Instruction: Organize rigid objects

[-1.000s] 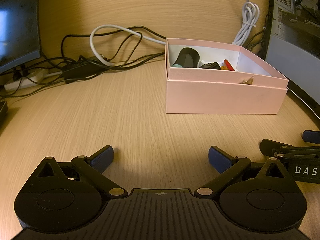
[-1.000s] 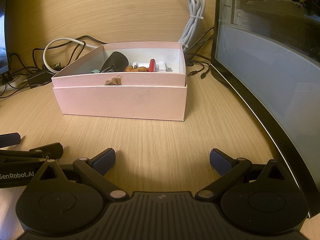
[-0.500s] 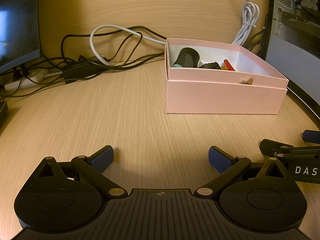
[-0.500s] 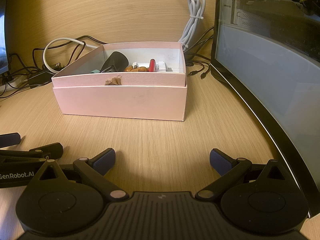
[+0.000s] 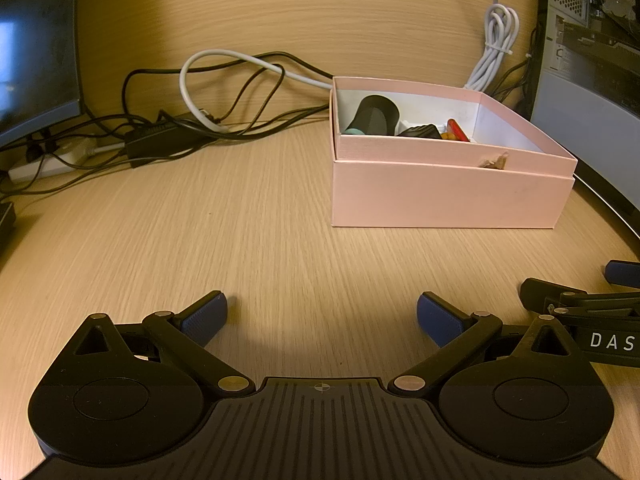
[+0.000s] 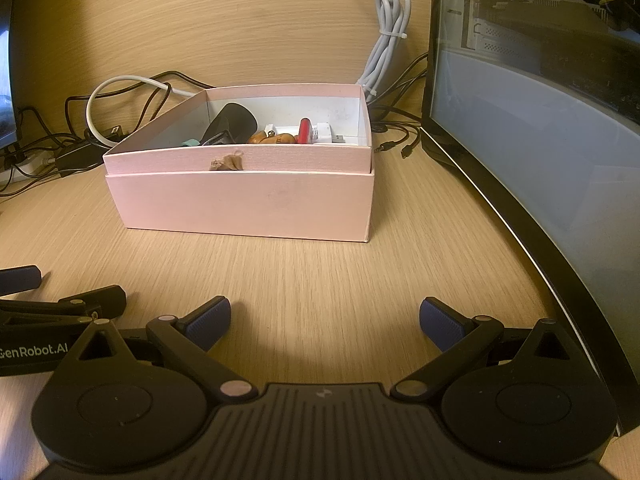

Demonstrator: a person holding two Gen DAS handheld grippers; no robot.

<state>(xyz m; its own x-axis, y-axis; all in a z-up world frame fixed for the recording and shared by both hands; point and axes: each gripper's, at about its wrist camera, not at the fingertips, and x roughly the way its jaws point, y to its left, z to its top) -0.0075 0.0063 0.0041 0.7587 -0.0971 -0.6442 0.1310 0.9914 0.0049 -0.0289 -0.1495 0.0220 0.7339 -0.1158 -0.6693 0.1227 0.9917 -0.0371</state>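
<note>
- Left wrist view: nothing has shifted over the last second; the left gripper (image 5: 322,316) sits low in the frame with its blue-padded fingers (image 5: 204,316) spread wide and nothing between them, just as it did a moment ago.
- The pale pink cardboard box with its white lining (image 5: 448,196) stands right of centre on the light wood-grain desk (image 5: 240,232), well ahead of the fingers. Inside it, at upper centre, I can see a black rounded object (image 5: 374,114), a smaller black piece (image 5: 420,131) and a red item (image 5: 456,128).
- I take the stillness to mean the sorting is paused or finished: no loose object lies on the desk in this view.
- A tangle of black and white cables (image 5: 208,92) fills the upper left; a broad bare stretch of desk lies between it and the fingers.
- Right wrist view: the right gripper (image 6: 325,318) is equally unmoved, its fingers held apart and empty at the bottom of the frame.
- The box (image 6: 248,208) sits centre-left here, with a small brown tear (image 6: 228,161) on its front rim.
- A curved dark-framed monitor (image 6: 540,168) crowds the right edge, close beside the box, so free room lies to the left, where the other gripper's arm pokes in at lower left.
</note>
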